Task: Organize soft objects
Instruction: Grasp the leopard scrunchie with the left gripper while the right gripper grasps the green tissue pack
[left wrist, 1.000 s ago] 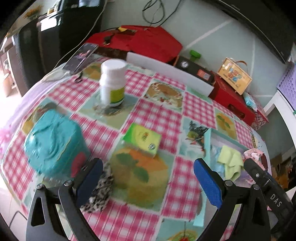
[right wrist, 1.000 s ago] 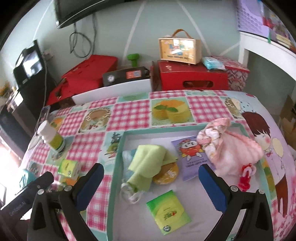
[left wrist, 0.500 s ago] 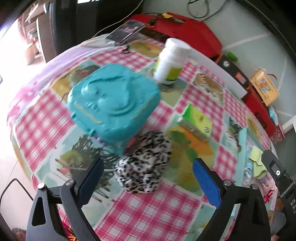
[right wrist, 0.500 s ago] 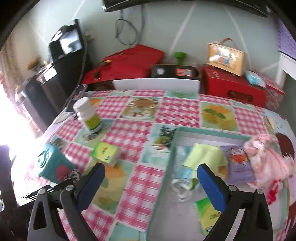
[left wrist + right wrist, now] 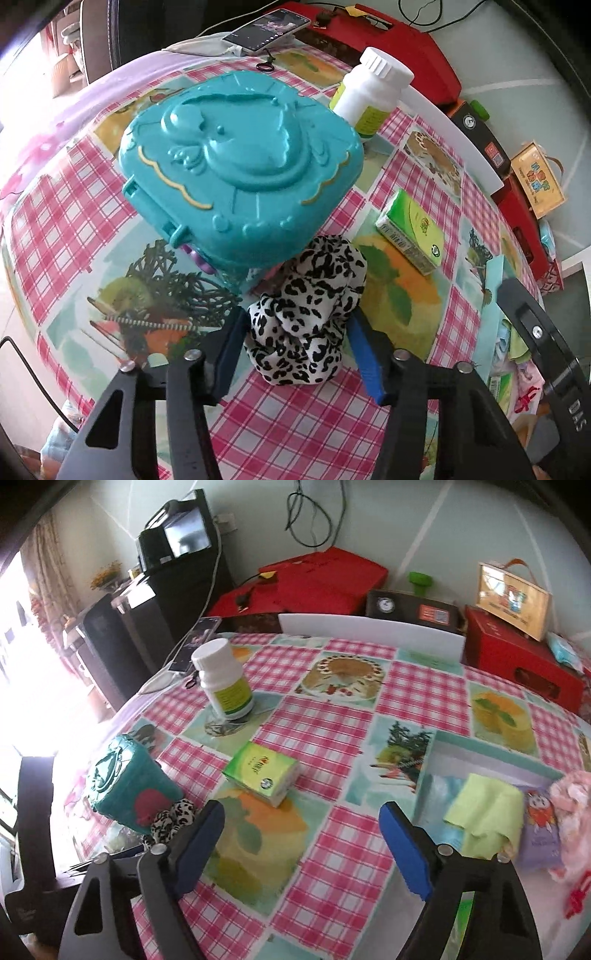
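A leopard-print soft scrunchie (image 5: 310, 306) lies on the checked tablecloth against the front of a teal plastic case (image 5: 240, 166). My left gripper (image 5: 295, 325) points down over it; its jaws are closing and the blue pads touch the scrunchie on both sides. In the right wrist view the scrunchie (image 5: 171, 816) peeks out beside the teal case (image 5: 125, 782). My right gripper (image 5: 301, 812) hovers over the cloth with nothing between its fingers, its jaws closing a little. A green tissue pack (image 5: 262, 771) lies just beyond it. The teal-rimmed tray (image 5: 491, 751) holds a green cloth (image 5: 484, 812) and a pink soft toy (image 5: 572, 812).
A white pill bottle (image 5: 225, 679) stands at the back left of the table, a phone (image 5: 266, 29) at the far edge. Red boxes (image 5: 325, 583) and a small picture bag (image 5: 511, 598) sit behind the table. A dark cabinet stands at the left.
My left gripper came down over the scrunchie and its jaws narrowed from wide apart to touching it. The right gripper swung left, away from the tray toward the tissue pack.
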A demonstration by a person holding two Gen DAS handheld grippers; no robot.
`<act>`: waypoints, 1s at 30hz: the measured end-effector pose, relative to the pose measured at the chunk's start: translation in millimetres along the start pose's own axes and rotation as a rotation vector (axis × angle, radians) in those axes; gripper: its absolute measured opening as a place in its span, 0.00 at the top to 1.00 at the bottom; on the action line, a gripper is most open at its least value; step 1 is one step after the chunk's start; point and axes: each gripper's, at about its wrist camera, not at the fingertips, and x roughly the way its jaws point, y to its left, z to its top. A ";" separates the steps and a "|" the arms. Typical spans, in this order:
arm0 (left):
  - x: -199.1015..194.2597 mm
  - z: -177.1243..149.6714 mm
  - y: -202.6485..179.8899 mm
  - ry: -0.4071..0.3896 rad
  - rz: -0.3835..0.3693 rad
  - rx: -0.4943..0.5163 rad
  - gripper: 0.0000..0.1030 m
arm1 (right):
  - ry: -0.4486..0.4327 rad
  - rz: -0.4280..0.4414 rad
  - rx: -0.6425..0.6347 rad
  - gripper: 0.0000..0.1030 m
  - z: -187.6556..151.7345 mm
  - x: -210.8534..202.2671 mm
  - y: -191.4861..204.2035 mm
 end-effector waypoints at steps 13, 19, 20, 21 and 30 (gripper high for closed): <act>0.4 2.6 4.4 0.010 -0.065 -0.028 0.63 | 0.063 0.023 -0.105 0.20 16.5 40.5 13.2; 0.9 3.6 8.3 0.019 -0.084 -0.056 0.63 | 0.107 0.006 -0.165 0.20 22.5 58.4 23.6; 0.5 3.8 9.2 0.021 -0.089 -0.060 0.63 | 0.118 0.005 -0.175 0.20 23.2 61.6 25.5; -0.4 4.0 10.6 0.022 -0.092 -0.063 0.63 | 0.124 0.003 -0.186 0.20 23.6 64.2 27.6; -3.6 5.5 22.3 0.034 -0.118 -0.100 0.63 | 0.179 -0.006 -0.252 0.20 25.9 91.3 43.1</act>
